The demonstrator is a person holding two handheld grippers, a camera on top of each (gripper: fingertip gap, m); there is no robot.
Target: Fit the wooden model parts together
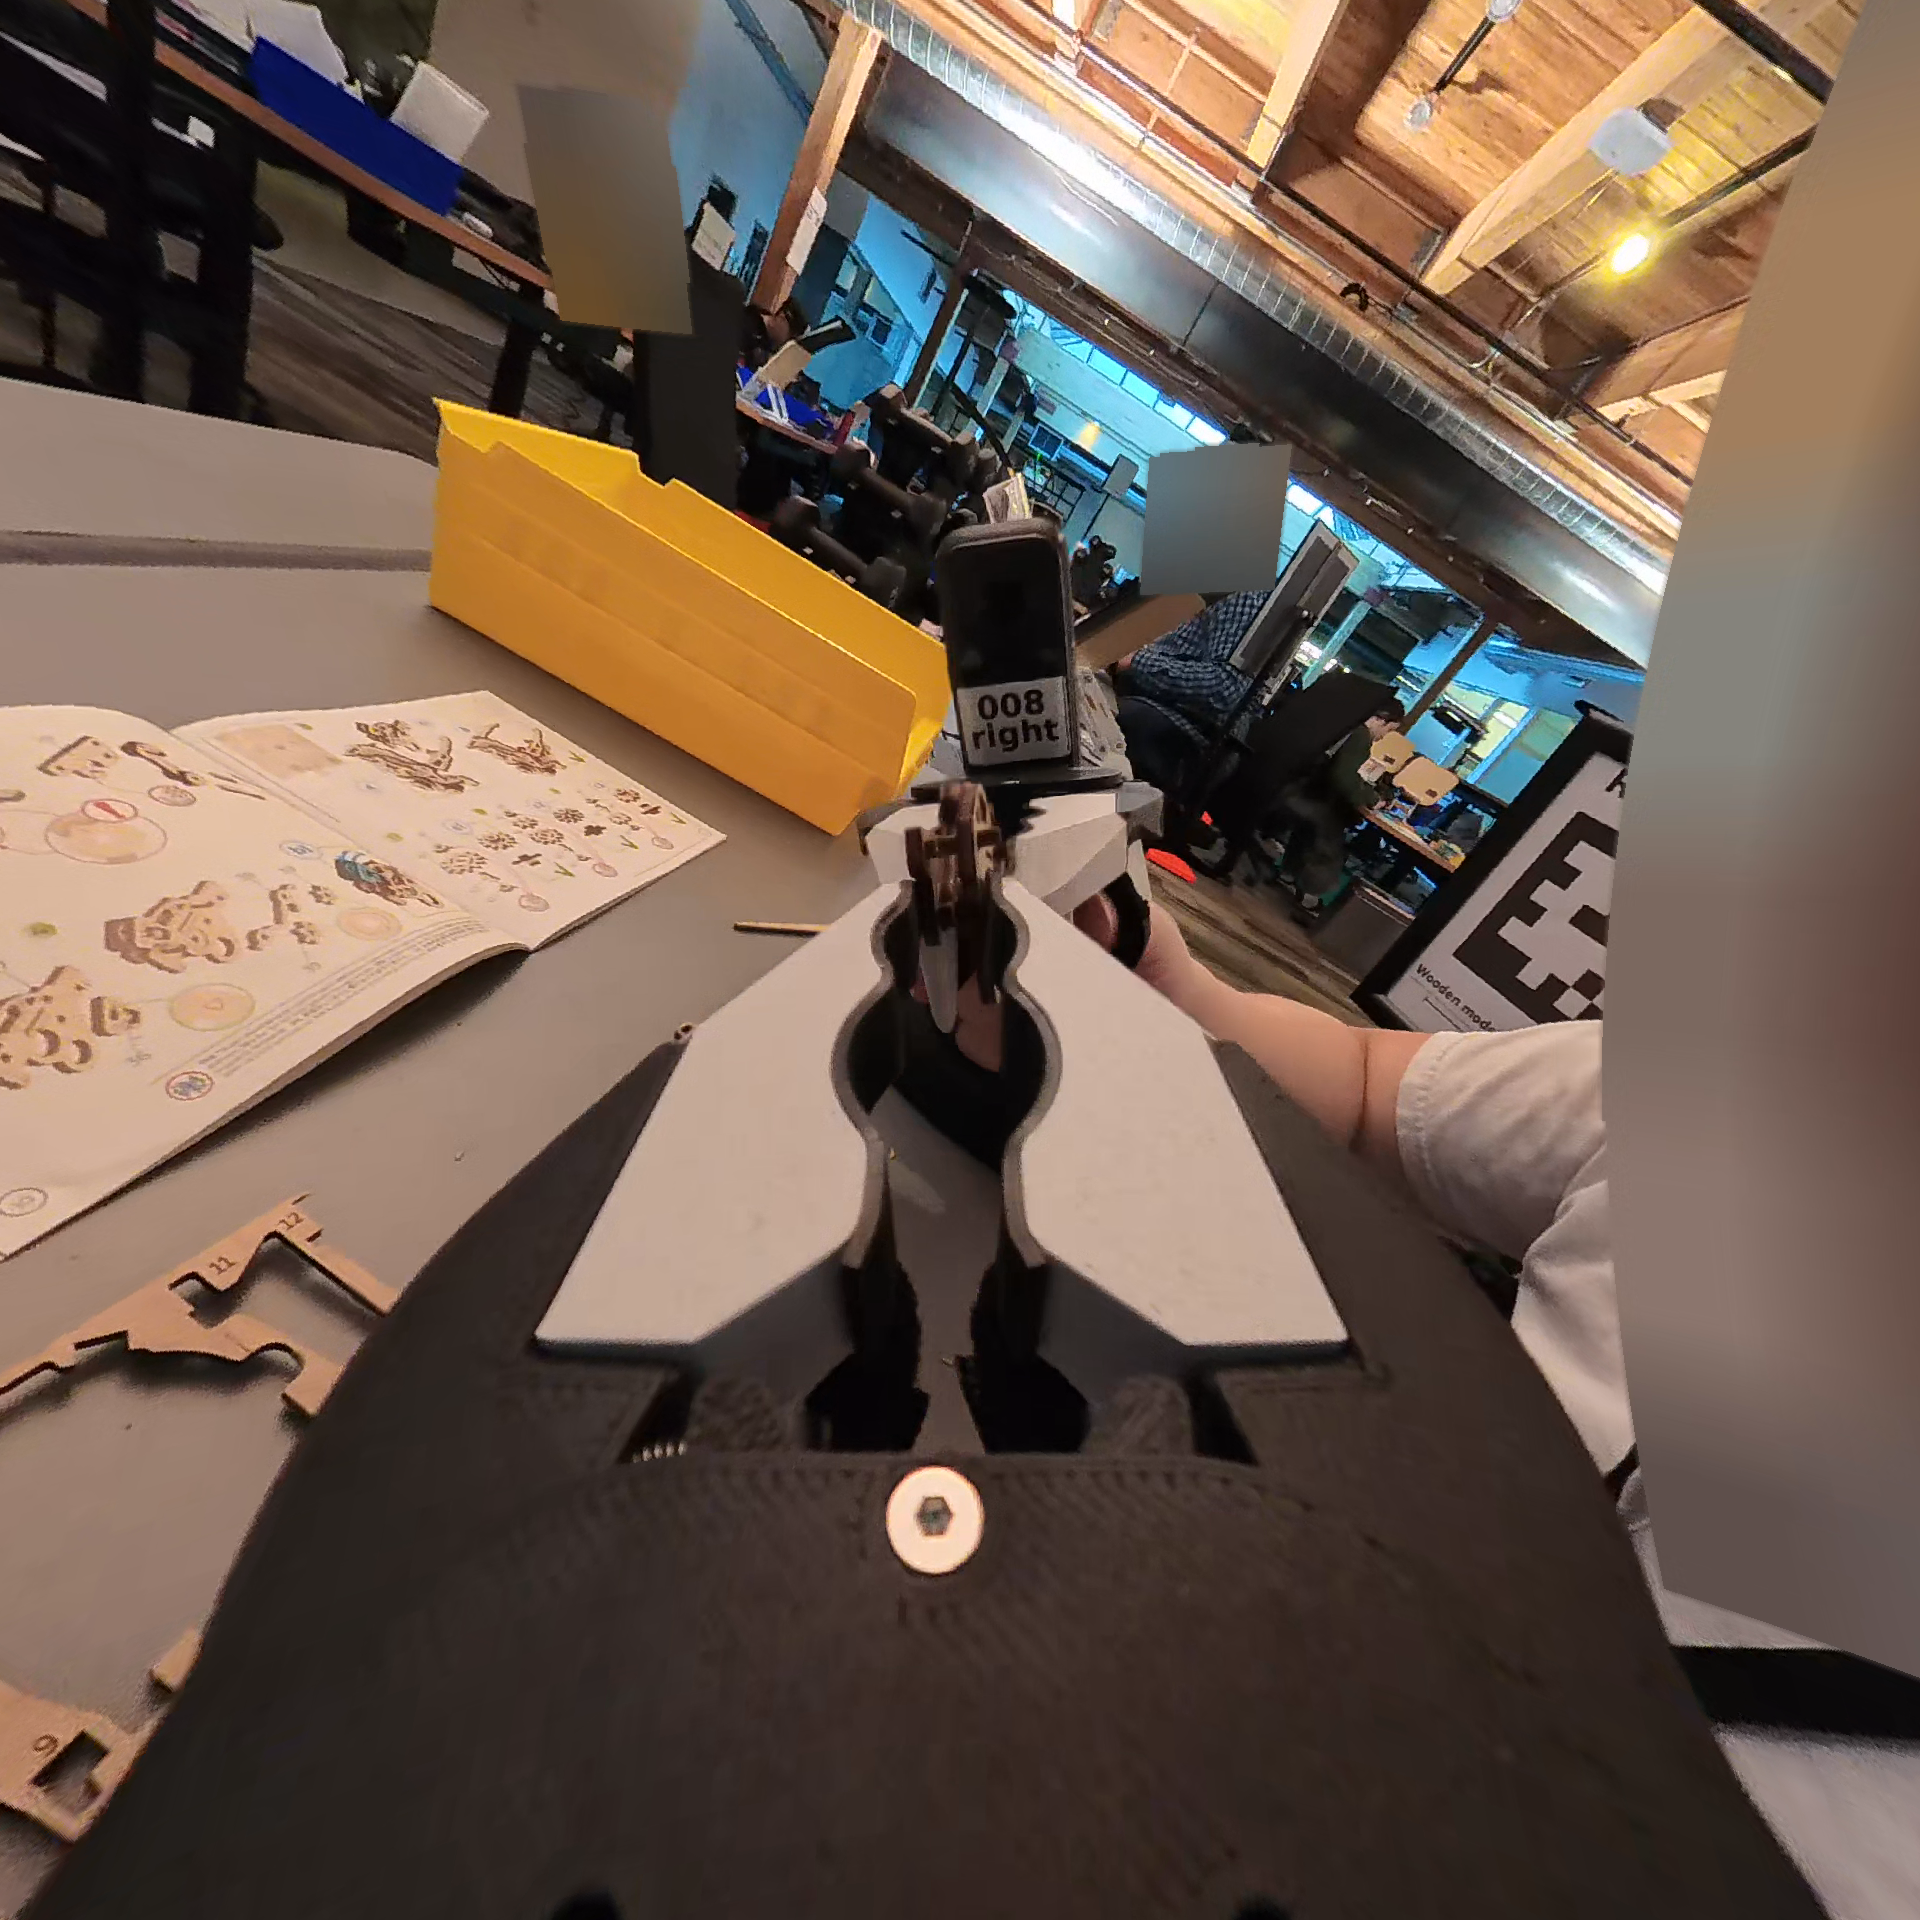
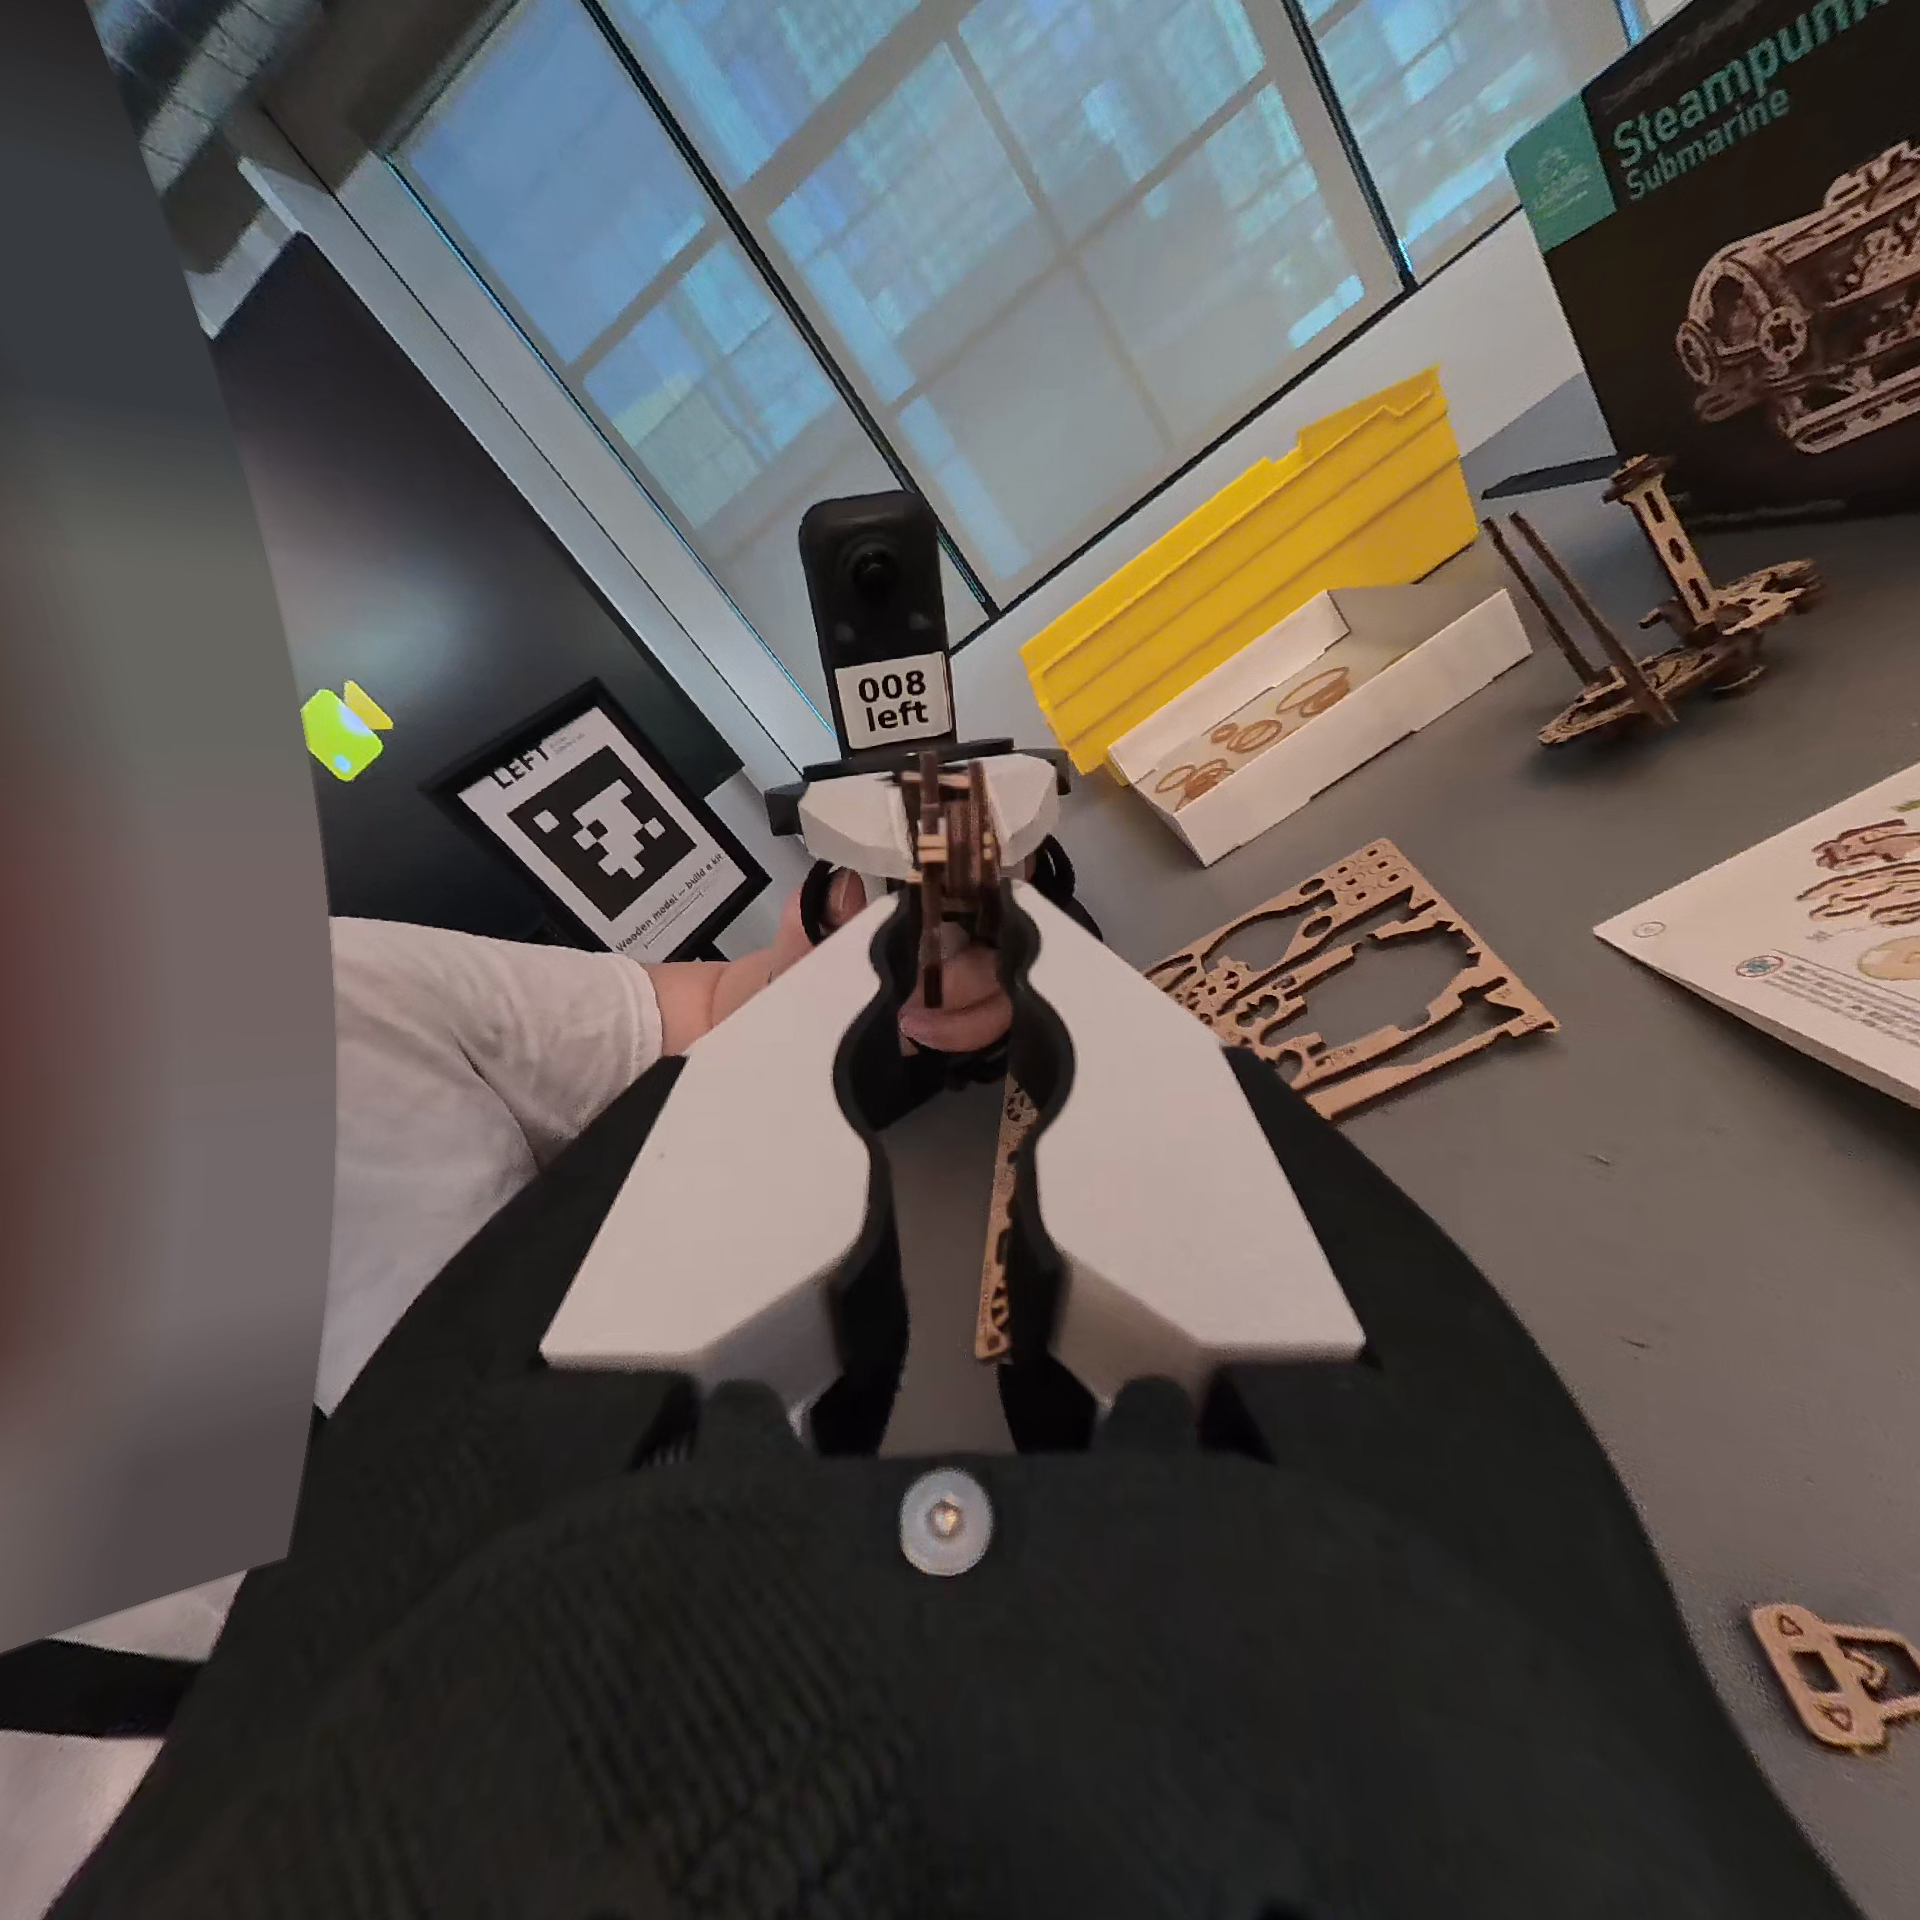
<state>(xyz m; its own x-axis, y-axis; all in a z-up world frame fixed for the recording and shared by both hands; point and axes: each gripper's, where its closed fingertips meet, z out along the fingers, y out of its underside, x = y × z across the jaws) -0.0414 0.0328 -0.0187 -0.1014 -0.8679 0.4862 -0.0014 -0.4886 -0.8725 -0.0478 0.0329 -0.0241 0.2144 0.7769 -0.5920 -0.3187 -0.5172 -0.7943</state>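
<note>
Setting: a grey table (image 2: 1558, 1195) in an open workshop with timber ceiling beams and large windows.
Left gripper (image 1: 951, 914): its white fingers were drawn nearly together, clamped on the wooden sub-assembly (image 1: 951, 862) raised above the table.
Right gripper (image 2: 945, 894): its fingers likewise pinched the same wooden sub-assembly (image 2: 945, 831) from the opposite side, tip to tip with the other tool.
Middle ground: emptied part sheets (image 2: 1351, 977), an open instruction booklet (image 1: 312, 894), a loose cut piece (image 2: 1839, 1688).
Far ground: a yellow bin (image 1: 665, 613), a white tray (image 2: 1320, 717) holding rings, a part-built model (image 2: 1673, 634), the kit box (image 2: 1745, 270).
Risk: the thin laser-cut tabs probably would snap or jam if pressed askew; uneven squeezing could twist the joint; a slipped grasp would drop the piece among the offcuts.
</note>
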